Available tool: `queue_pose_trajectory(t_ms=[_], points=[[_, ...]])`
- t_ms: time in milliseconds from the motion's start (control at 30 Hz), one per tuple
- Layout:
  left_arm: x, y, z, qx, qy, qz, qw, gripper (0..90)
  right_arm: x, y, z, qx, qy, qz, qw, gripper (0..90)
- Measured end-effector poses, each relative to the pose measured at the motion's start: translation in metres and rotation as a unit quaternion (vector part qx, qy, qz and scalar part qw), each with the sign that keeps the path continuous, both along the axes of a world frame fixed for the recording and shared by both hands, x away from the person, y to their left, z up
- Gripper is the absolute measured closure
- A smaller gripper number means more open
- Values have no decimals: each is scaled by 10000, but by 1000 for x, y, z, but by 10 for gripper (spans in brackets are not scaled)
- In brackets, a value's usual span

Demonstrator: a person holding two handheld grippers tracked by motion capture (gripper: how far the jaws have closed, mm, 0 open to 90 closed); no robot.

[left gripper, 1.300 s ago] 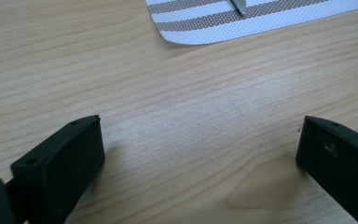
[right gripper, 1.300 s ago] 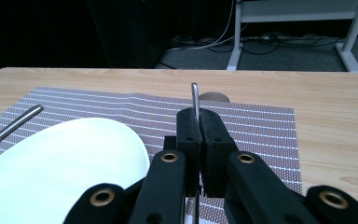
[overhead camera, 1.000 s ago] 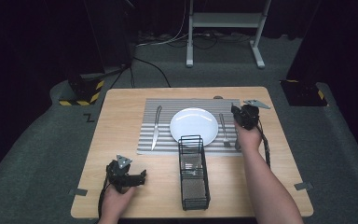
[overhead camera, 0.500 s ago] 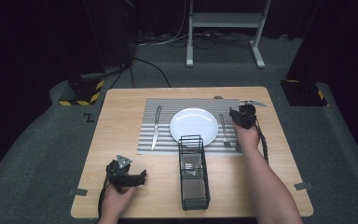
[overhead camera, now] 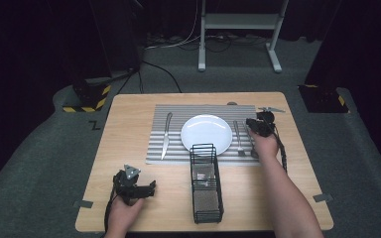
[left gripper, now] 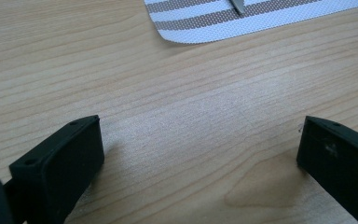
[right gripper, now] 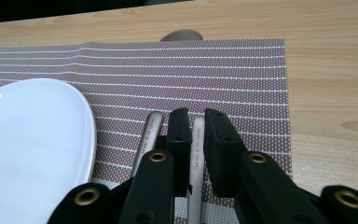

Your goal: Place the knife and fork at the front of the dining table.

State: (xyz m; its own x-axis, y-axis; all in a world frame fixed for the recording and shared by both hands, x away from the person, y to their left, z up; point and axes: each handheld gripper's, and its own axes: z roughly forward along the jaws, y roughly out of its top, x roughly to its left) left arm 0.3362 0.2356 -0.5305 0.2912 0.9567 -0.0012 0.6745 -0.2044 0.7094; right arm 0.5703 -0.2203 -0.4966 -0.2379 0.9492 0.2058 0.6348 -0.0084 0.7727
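Note:
A striped placemat (overhead camera: pixel 203 111) carries a white plate (overhead camera: pixel 206 134), with a knife (overhead camera: pixel 165 136) to its left and a fork (overhead camera: pixel 238 136) and a spoon (overhead camera: pixel 253 148) to its right. My right gripper (overhead camera: pixel 253 130) is low over the mat's right side. In the right gripper view the spoon handle (right gripper: pixel 196 140) lies on the placemat (right gripper: pixel 242 79) between the jaws of my right gripper (right gripper: pixel 196 122), which have just been opening and stand narrowly apart. The fork handle (right gripper: pixel 150 130) lies just left of them, beside the plate (right gripper: pixel 32 140). My left gripper (overhead camera: pixel 146 188) rests open on bare wood at the front left, its jaws (left gripper: pixel 200 154) holding nothing.
A black wire caddy (overhead camera: pixel 206 183) stands on the table in front of the plate, between my two arms. A corner of the placemat (left gripper: pixel 200 25) with the knife tip (left gripper: pixel 237 4) lies ahead of the left gripper. The table's right edge is close to the right hand.
My right gripper has sunk slightly toward the placemat beside the fork. The left gripper has stayed where it was.

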Motion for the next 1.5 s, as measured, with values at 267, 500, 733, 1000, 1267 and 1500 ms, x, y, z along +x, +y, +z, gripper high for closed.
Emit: queue_pose_trajectory(t_ms=[267, 500, 733, 1000, 1267, 1500], points=[[0, 0, 0, -1, 2, -3, 10000, 7, -19, -6, 7, -166, -174, 63, 9997, 776], [0, 0, 0, 1, 2, -2, 10000, 7, -62, -17, 12, -515, -370, 134, 9979, 876], [0, 0, 0, -5, 7, -15, 10000, 5, -107, -30, 3, -845, -413, 133, 9955, 876], [0, 0, 0, 2, 2, -22, 10000, 7, -136, -30, -14, -1033, -289, 168, 9941, 872], [0, 0, 0, -1, 4, -23, 10000, 7, -142, -22, -21, -977, -294, 276, 9944, 845], [0, 0, 0, -1, 4, -23, 10000, 7, -162, -25, -14, -890, -517, 231, 9944, 679]])
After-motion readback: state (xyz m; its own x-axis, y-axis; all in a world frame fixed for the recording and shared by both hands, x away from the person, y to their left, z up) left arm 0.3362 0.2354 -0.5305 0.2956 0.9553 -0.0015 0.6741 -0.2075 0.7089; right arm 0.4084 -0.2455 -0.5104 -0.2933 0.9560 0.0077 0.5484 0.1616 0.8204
